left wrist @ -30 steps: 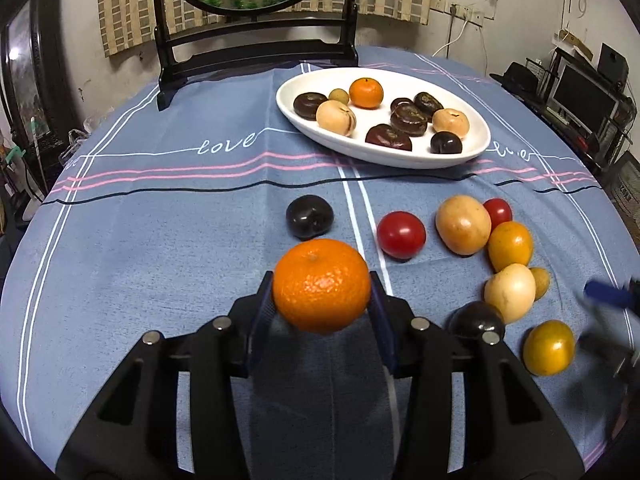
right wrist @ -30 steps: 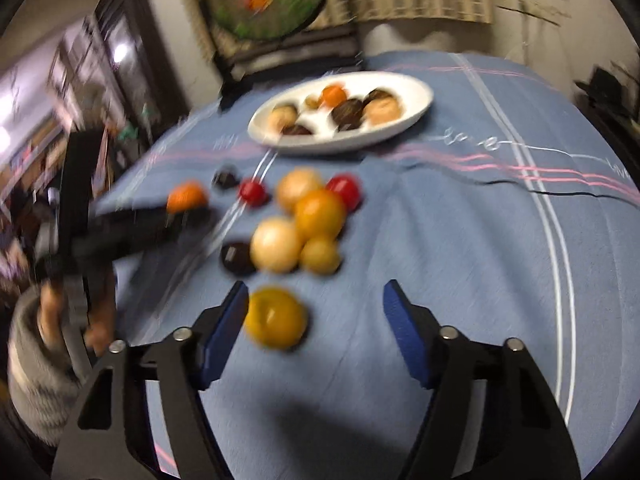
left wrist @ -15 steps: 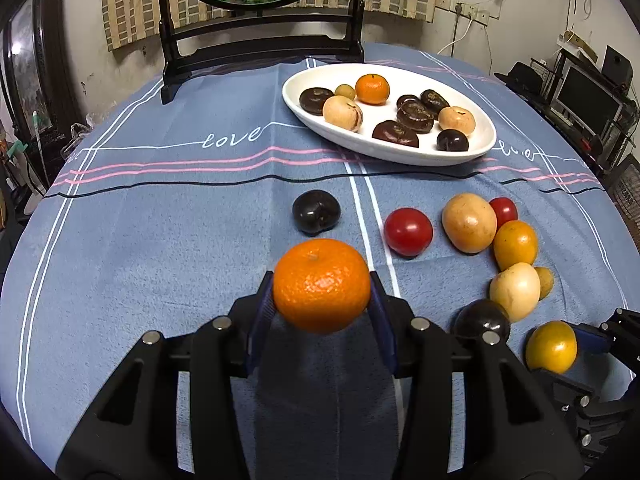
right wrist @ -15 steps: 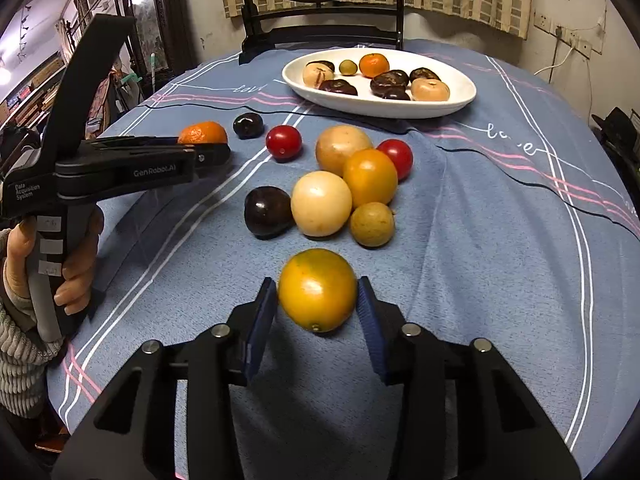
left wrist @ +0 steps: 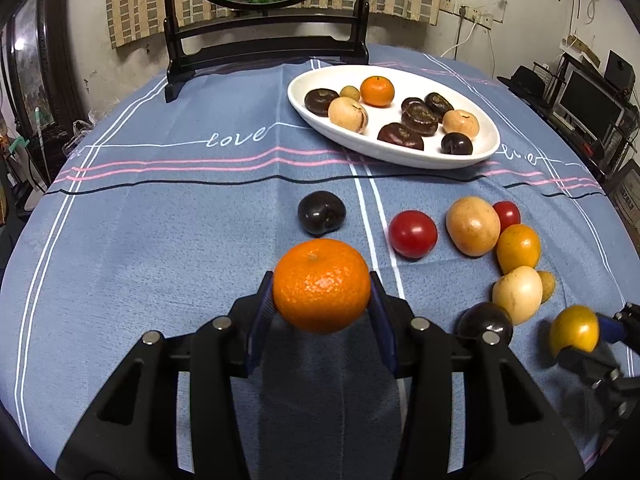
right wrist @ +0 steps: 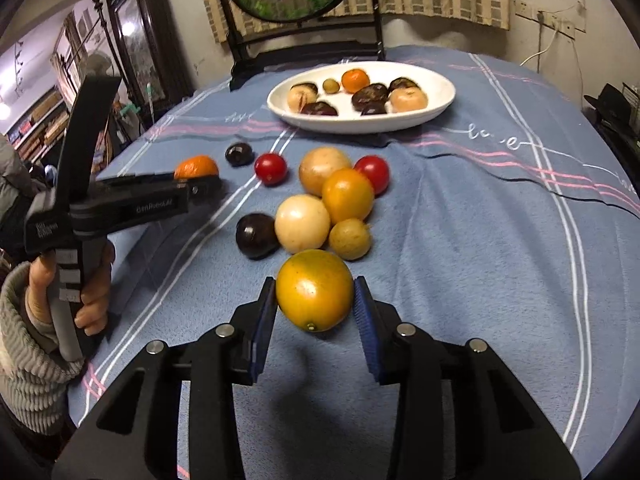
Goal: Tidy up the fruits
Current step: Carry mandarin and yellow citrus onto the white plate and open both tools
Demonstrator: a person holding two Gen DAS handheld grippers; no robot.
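My left gripper is shut on an orange mandarin, held just above the blue tablecloth. My right gripper is shut on a yellow-orange fruit, both blue pads pressing its sides, with a shadow under it. That fruit also shows at the right edge of the left wrist view. A white oval plate at the back holds several fruits, among them a mandarin. Between plate and grippers lie loose fruits: a dark plum, a red tomato, a tan fruit.
A dark wooden stand with a round screen rises at the table's far edge. Shelves and monitors stand off to the right. A hand in a grey sleeve holds the left gripper's handle at the table's left side.
My right gripper has closed its jaws on the yellow-orange fruit and raised it slightly off the cloth. The left gripper has kept still with the mandarin.
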